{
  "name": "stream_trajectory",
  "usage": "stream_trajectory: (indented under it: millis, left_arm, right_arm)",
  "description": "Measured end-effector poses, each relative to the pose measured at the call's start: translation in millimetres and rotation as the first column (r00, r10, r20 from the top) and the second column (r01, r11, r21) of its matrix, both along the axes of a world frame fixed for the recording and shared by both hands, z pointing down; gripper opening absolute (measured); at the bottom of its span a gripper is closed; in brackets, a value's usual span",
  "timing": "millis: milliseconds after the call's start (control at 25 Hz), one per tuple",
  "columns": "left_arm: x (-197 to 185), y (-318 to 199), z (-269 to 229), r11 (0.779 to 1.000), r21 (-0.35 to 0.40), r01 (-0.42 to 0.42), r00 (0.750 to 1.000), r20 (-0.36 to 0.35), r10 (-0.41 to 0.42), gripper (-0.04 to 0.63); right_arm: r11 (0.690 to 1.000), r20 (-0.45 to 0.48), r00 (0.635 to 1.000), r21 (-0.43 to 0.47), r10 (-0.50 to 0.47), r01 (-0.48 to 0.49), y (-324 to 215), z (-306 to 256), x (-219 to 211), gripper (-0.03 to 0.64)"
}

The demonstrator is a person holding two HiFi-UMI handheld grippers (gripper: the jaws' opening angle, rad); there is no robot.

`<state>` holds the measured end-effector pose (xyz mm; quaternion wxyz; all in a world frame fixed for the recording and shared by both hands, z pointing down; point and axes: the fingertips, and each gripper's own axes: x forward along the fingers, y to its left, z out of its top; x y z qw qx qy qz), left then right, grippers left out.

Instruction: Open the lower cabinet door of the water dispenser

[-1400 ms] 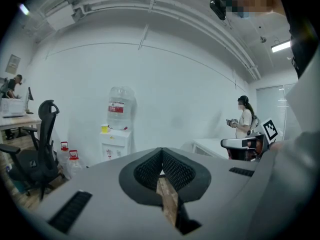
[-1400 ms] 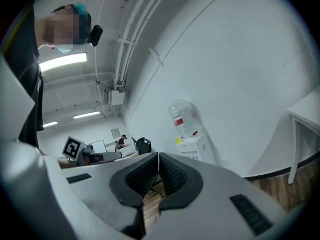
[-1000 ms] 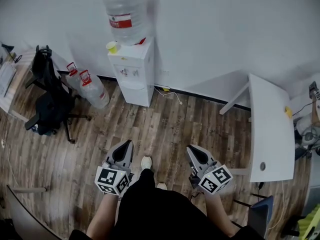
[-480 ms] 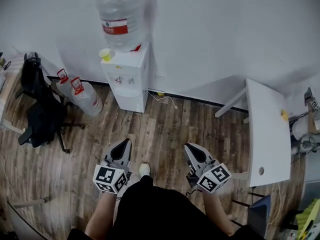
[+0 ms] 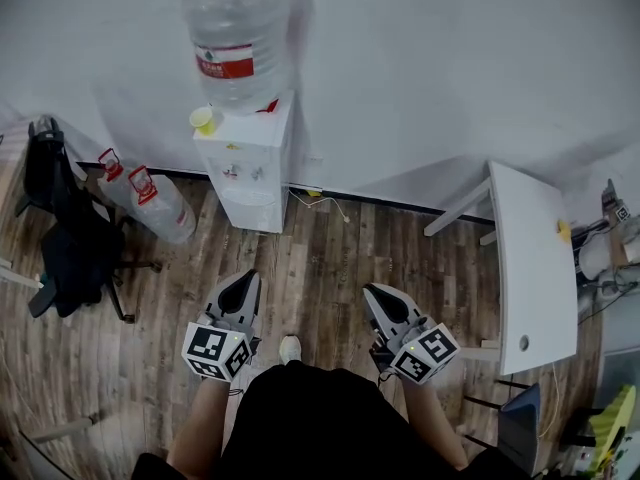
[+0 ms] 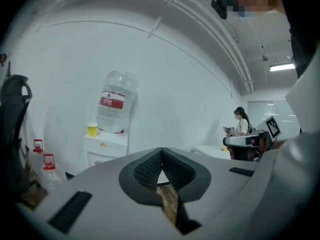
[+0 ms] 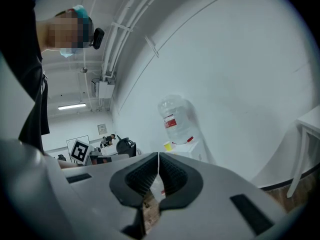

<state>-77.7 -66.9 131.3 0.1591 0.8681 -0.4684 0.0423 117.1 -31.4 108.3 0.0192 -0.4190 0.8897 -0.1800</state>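
The white water dispenser (image 5: 248, 163) stands against the far wall, a large clear bottle (image 5: 236, 38) with a red label on top and a yellow cup (image 5: 202, 119) on its left corner. Its lower cabinet door (image 5: 247, 202) is closed. My left gripper (image 5: 247, 280) and right gripper (image 5: 373, 293) are held side by side above the wood floor, well short of the dispenser, both shut with nothing between the tips. In the left gripper view the dispenser (image 6: 106, 145) shows left of the shut gripper (image 6: 161, 150); in the right gripper view the bottle (image 7: 175, 119) stands above the shut gripper (image 7: 158, 155).
Two empty bottles (image 5: 145, 196) with red handles lean on the floor left of the dispenser. A black office chair (image 5: 62, 223) is at far left. A white table (image 5: 531, 264) stands at right. A cable (image 5: 325, 200) lies by the wall. My shoe (image 5: 289, 348) shows between the grippers.
The dispenser and the wall have come nearer and slid slightly left in the head view as I walked forward. Both grippers stayed shut and side by side.
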Motion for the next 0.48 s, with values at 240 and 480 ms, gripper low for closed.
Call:
stream_trajectory:
  millis: [240, 480]
  left_arm:
    - [-14.8, -24.2, 5.0, 1.000, -0.012, -0.022, 1.000, -0.020, 0.022, 0.014]
    - [-23.5, -37.9, 11.6, 1.000, -0.029, -0.004, 0.998, -0.056, 0.002, 0.014]
  right_arm:
    - [1.000, -0.006, 1.000, -0.003, 0.017, -0.017, -20.4, -3.4, -16.9, 0.025]
    - [0.999, -0.047, 0.999, -0.033, 0.019, -0.020, -34.9, 2.1, -16.9, 0.024]
